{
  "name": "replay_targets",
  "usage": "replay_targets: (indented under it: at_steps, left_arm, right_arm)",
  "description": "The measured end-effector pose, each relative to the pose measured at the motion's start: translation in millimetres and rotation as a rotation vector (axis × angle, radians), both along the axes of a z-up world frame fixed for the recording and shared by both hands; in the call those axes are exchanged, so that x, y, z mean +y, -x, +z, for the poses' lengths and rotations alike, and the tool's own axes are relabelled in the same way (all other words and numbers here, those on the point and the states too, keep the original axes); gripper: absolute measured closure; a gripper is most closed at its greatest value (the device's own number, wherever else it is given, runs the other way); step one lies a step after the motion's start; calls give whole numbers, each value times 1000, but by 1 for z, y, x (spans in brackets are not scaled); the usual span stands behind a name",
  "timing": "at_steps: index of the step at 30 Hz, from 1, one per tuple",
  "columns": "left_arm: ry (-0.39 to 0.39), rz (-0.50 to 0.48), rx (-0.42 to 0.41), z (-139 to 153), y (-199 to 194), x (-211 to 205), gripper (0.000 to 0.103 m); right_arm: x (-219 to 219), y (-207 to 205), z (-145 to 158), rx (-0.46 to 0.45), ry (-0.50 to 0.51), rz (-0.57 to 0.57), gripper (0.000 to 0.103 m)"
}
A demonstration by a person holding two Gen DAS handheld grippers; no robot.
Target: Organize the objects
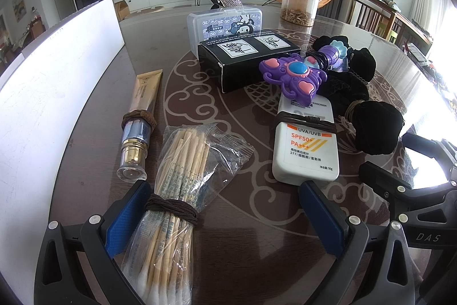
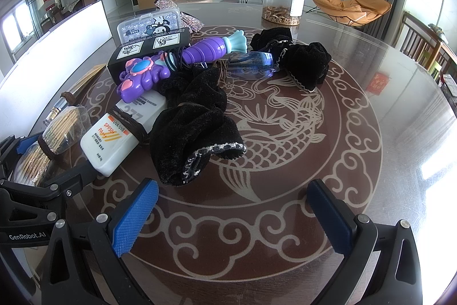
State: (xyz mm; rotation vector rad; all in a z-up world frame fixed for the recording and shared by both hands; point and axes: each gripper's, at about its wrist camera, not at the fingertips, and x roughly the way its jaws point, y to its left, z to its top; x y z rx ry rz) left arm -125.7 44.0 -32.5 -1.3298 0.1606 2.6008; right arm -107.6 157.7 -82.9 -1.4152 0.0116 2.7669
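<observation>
My left gripper (image 1: 225, 210) is open low over the table, its left pad touching a bag of cotton swabs (image 1: 182, 185) bound with a brown band. A gold tube (image 1: 140, 116) lies left of the swabs. A white sunscreen bottle (image 1: 305, 145) lies just ahead of the right pad. A purple toy wand (image 1: 297, 73) rests across a black box (image 1: 242, 59) and black velvet cloth (image 1: 371, 122). My right gripper (image 2: 232, 207) is open over bare table, just short of the black cloth (image 2: 194, 133). The sunscreen bottle (image 2: 111, 145) and wand (image 2: 182, 59) lie to its left.
A white board (image 1: 51, 93) stands along the left side. A clear cartoon-printed case (image 1: 225, 22) sits behind the black box, and a tall clear jar (image 1: 300, 2) stands farther back. A blue clear item (image 2: 254, 62) lies among the cloth. The left gripper's body (image 2: 34, 190) shows at lower left.
</observation>
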Motion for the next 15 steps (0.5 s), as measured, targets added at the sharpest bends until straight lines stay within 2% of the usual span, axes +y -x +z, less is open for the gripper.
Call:
replay_targets:
  at_steps: [15]
  left_arm:
    - [0, -1, 0, -1, 0, 0, 0]
  right_arm:
    - [0, 0, 0, 0, 0, 0, 0]
